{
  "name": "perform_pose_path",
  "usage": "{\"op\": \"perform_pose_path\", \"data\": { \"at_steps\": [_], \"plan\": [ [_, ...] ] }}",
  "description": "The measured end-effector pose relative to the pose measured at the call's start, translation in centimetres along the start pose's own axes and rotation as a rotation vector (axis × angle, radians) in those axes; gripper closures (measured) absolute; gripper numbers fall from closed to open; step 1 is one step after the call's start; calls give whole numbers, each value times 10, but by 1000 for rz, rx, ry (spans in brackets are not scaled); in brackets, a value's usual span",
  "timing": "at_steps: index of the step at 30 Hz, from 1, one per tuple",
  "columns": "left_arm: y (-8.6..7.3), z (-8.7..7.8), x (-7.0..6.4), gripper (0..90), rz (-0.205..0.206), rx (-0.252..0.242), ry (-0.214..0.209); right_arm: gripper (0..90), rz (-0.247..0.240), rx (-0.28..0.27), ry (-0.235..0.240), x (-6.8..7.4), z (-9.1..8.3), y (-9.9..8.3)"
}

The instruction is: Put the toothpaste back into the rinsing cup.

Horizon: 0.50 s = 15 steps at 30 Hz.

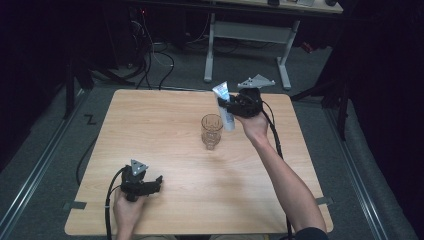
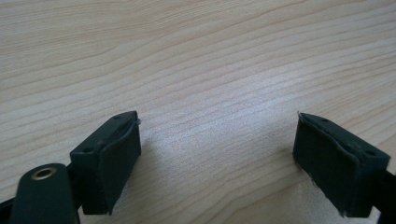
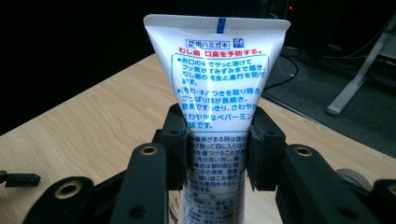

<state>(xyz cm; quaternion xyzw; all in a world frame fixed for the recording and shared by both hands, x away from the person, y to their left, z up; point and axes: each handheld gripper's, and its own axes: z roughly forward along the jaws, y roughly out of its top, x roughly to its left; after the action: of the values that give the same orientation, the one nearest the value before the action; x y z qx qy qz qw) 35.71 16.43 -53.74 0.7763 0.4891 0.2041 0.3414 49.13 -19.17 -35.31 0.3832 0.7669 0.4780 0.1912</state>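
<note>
My right gripper (image 1: 231, 106) is shut on a white toothpaste tube (image 1: 223, 106) with blue and red print, held upright above the table's far middle. In the right gripper view the tube (image 3: 218, 93) stands crimped end up, and both pads (image 3: 179, 140) press its sides. A clear brownish glass cup (image 1: 211, 131) stands on the wooden table (image 1: 150, 130) just below and left of the tube. My left gripper (image 1: 159, 182) rests low near the table's front left. Its jaws are wide apart over bare wood, and its fingertips (image 2: 112, 158) hold nothing.
Beyond the table's far edge stand a white desk frame (image 1: 285, 55) and a tangle of cables (image 1: 150, 55) on grey floor. Dark curtains close in both sides. A metal rail (image 1: 30, 185) runs along the floor at the left.
</note>
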Motion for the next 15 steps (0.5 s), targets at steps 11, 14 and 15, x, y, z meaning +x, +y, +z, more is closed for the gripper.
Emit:
{"op": "perform_pose_path", "data": {
  "at_steps": [11,14,15],
  "plan": [
    [0,0,0,154,1,0,0,648,-7,3,3,6,13,6],
    [0,0,0,155,0,0,0,648,-10,4,5,9,16,7],
    [0,0,0,155,0,0,0,648,-12,5,8,10,18,7]
  ]
}}
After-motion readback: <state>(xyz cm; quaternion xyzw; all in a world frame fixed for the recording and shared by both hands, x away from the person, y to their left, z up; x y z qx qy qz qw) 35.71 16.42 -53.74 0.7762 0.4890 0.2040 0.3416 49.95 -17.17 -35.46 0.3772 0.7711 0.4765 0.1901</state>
